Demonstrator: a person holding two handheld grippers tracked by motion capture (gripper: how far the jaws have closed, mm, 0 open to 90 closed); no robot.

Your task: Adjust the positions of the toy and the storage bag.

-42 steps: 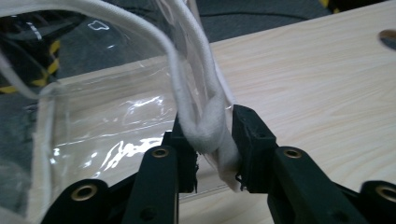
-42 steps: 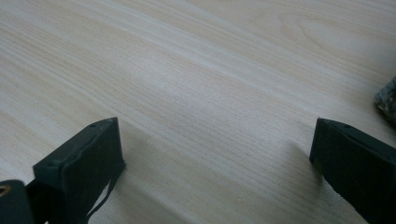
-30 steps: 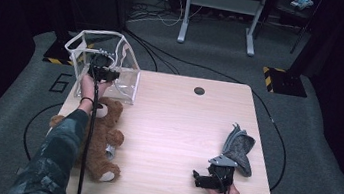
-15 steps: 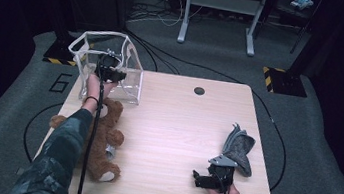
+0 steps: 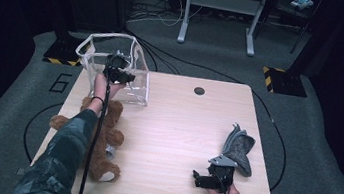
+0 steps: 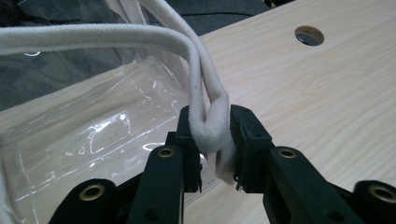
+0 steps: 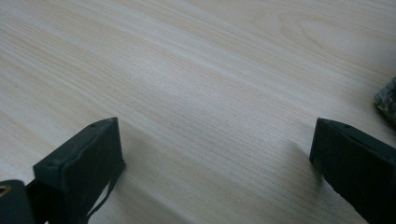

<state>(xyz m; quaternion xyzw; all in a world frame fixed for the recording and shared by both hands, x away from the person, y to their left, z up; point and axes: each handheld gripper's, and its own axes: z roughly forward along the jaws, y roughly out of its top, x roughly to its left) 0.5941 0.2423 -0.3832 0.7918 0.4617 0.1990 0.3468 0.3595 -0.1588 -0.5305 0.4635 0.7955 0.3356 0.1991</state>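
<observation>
At the tabletop's (image 5: pixel 181 128) far left corner, our left hand-held gripper (image 6: pixel 212 140) pinches the white woven handle (image 6: pixel 205 116) of the clear plastic tote bag (image 5: pixel 113 71); our right hand-held gripper (image 7: pixel 212 154) rests wide, empty. The doubled strap could slip free if tugged.

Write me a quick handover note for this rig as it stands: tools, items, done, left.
Left tool: shut on the white handle of the clear bag at the table's far left corner.
Right tool: open, empty, low over the near right of the table.
Teddy bear lies near left, grey plush toy beside the right tool.
Done: bag gripped. Left: both toys are outside the bag; probably load them.
</observation>
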